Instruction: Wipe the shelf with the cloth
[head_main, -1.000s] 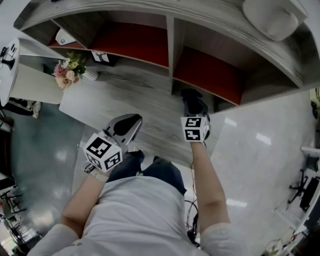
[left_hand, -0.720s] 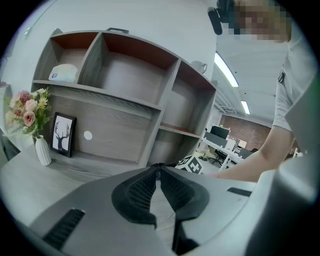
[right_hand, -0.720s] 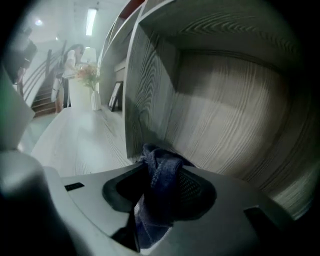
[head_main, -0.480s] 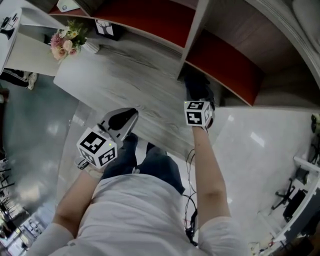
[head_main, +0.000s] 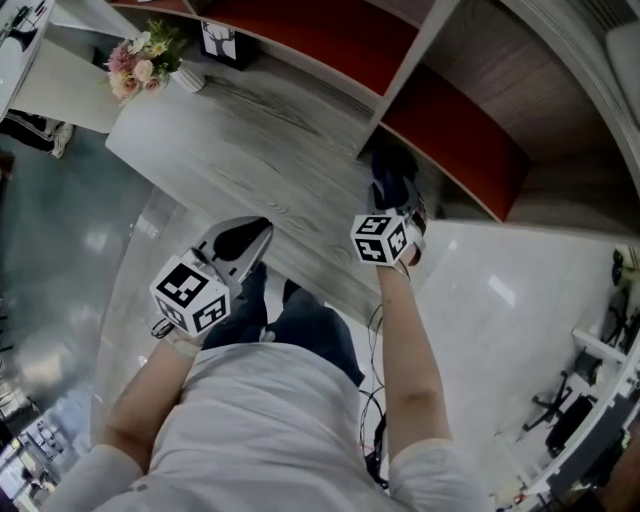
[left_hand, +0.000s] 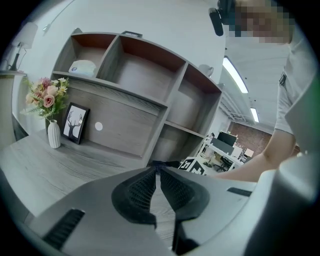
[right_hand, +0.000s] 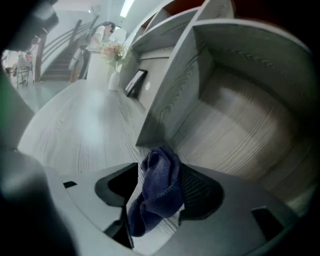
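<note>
The dark blue cloth (right_hand: 159, 187) hangs bunched between the jaws of my right gripper (right_hand: 160, 174). Those jaws have just been opening and now stand wide: the cloth leans on the right pad (right_hand: 197, 187) with a gap at the left one. In the head view the right gripper (head_main: 394, 196) points at the mouth of the lower right shelf compartment (head_main: 450, 140), low over the grey wood desk (head_main: 250, 150). That compartment's floor (right_hand: 240, 120) lies straight ahead. My left gripper (left_hand: 157, 169) is shut and empty and hovers near the desk's front edge (head_main: 258, 228).
A vase of pink flowers (head_main: 140, 55) and a small picture frame (head_main: 222, 40) stand at the desk's far left. A vertical divider (right_hand: 170, 95) borders the compartment's left side. A white object (left_hand: 82, 66) rests in an upper shelf compartment.
Both grippers have sunk toward the desk. The right gripper has rolled, so its marker cube now sits tilted. The head view has swung toward the desk's left end.
</note>
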